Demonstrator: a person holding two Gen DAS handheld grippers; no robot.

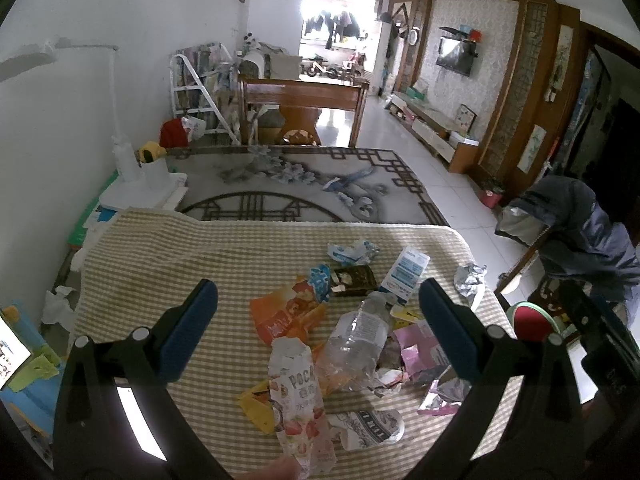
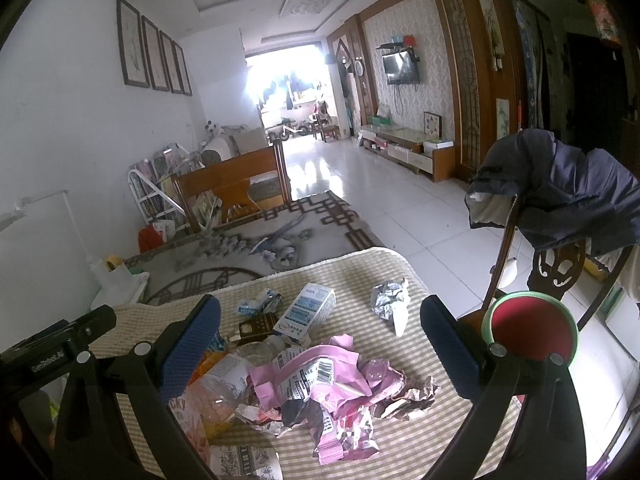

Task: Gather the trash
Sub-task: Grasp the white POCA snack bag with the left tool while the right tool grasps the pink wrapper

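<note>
Pink crumpled foil wrappers (image 2: 320, 380): heaped mid-counter under my right gripper (image 2: 320, 344), which is spread wide and empty.
Clear crushed plastic bottle (image 1: 356, 340): under my left gripper (image 1: 318, 324), also agape; I judge it may slip or roll.
Beige striped cloth counter (image 1: 160, 264): the crumpled silver foil (image 2: 390, 300) lies near its right edge and could get knocked off.
Red round bin (image 2: 530, 334): just beyond that edge, with open room.

Daylit, moderately bright. Main light from balcony doorway (image 1: 338, 28) at far end, blown out to white in both views. Glare streaks on floor tiles (image 2: 320, 168). Soft weak shadows on striped cloth (image 1: 224, 256). Strong fisheye bending, black vignette at corners. Slight softness and noise overall; near bottom edges blurred.
</note>
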